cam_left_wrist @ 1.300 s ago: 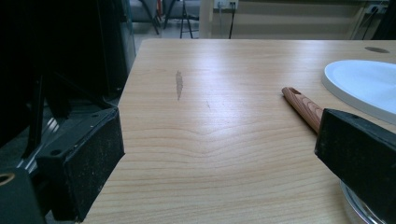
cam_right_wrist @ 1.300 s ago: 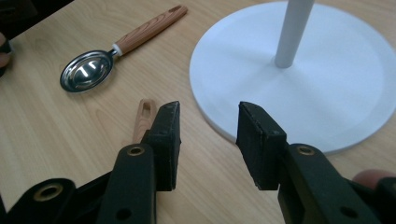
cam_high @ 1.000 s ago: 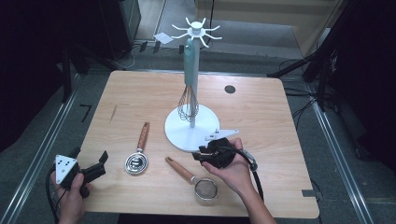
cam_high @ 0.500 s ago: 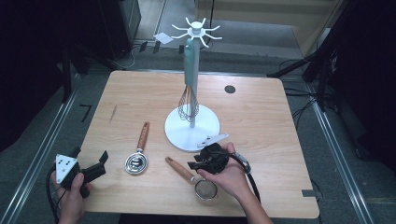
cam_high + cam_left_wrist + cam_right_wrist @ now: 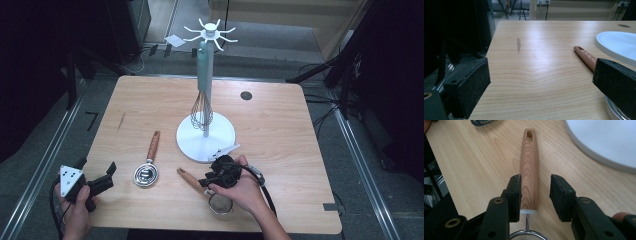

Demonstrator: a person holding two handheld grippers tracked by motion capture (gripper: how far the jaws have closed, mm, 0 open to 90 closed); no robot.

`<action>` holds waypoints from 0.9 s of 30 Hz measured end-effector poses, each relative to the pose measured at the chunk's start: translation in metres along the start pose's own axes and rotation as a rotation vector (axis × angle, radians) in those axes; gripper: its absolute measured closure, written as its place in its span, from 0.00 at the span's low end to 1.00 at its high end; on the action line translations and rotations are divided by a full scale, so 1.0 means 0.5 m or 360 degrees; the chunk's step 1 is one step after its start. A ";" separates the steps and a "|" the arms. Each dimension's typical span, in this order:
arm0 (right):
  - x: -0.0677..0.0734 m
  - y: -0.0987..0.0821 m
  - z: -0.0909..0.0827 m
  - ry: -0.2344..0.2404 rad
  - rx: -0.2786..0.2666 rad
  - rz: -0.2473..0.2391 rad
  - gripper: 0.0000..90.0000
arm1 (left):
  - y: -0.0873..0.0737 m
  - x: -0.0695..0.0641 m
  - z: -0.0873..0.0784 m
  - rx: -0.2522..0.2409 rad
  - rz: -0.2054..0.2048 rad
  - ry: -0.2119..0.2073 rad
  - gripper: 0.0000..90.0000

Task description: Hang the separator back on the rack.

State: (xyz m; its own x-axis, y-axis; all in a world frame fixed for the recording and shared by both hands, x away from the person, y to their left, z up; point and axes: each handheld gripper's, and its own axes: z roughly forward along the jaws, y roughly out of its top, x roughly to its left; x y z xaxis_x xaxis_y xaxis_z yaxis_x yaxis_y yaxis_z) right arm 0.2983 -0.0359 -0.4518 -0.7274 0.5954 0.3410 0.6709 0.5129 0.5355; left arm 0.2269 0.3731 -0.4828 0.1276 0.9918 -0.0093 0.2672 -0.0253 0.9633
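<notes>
Your strainer (image 5: 212, 194) lies flat on the light wooden counter (image 5: 280, 135), near its front edge and just in front of the white round base of the utensil stand (image 5: 206, 137): a small round steel mesh bowl on a thin wire neck with a white collar, then a tapering striped wooden handle (image 5: 529, 167) with a slot at its far end. Your right tool (image 5: 534, 192) sits low over the bowl end with its jaws spread to either side of the handle. The left pad (image 5: 514, 195) is right against the wood and the other stands clear, so nothing is pinched, while your left tool (image 5: 541, 85) rests at the counter's front left corner, jaws wide apart on nothing.
</notes>
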 end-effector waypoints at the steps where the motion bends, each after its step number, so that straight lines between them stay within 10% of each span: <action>1: -0.001 0.000 0.002 0.0004 0.0018 0.0002 0.70 | 0.000 0.000 0.000 0.0000 0.0000 0.0000 0.02; 27: 0.001 0.007 0.041 0.0062 0.0288 0.0067 0.70 | 0.000 0.000 0.000 0.0001 0.0007 -0.0002 0.02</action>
State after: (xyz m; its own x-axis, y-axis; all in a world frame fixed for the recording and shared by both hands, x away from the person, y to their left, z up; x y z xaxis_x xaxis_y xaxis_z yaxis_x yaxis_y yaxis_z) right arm 0.3031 -0.0211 -0.4658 -0.7009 0.5960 0.3918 0.7132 0.5931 0.3736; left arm 0.2270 0.3730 -0.4828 0.1301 0.9915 -0.0056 0.2671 -0.0296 0.9632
